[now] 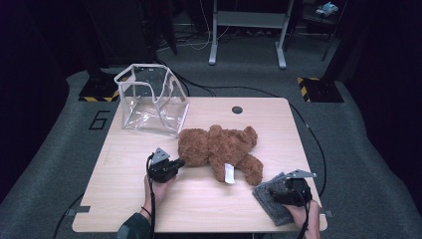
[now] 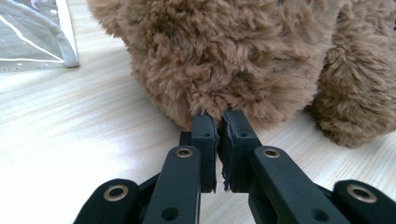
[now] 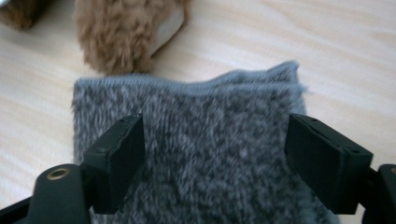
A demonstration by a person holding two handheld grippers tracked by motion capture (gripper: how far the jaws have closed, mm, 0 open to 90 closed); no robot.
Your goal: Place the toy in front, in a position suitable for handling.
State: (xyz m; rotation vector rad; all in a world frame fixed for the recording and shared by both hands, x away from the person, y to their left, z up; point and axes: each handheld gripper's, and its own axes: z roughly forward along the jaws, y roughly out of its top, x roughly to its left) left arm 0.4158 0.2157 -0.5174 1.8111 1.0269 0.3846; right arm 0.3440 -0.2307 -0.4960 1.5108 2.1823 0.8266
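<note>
Left gripper (image 2: 218, 122) pinches only a tuft of the teddy bear (image 1: 219, 149); right gripper (image 3: 215, 140) (jaws spread) hovers over the grey cloth (image 3: 205, 154); lifting could slip the fur free.

Wooden table (image 1: 129, 199), pale grain, with a dark round grommet hole (image 1: 237, 109) near the far edge. Clear plastic bag (image 1: 152, 99) with white trim, standing open at the far left corner of the tabletop. Grey carpet floor (image 1: 50, 149) bearing a painted numeral 6 (image 1: 99, 120). Black cables (image 1: 224, 89) trailing across the floor beyond the table. Grey metal frame legs (image 1: 249, 30) farther back. Yellow-and-black striped base plates (image 1: 318, 88) to either side.
</note>
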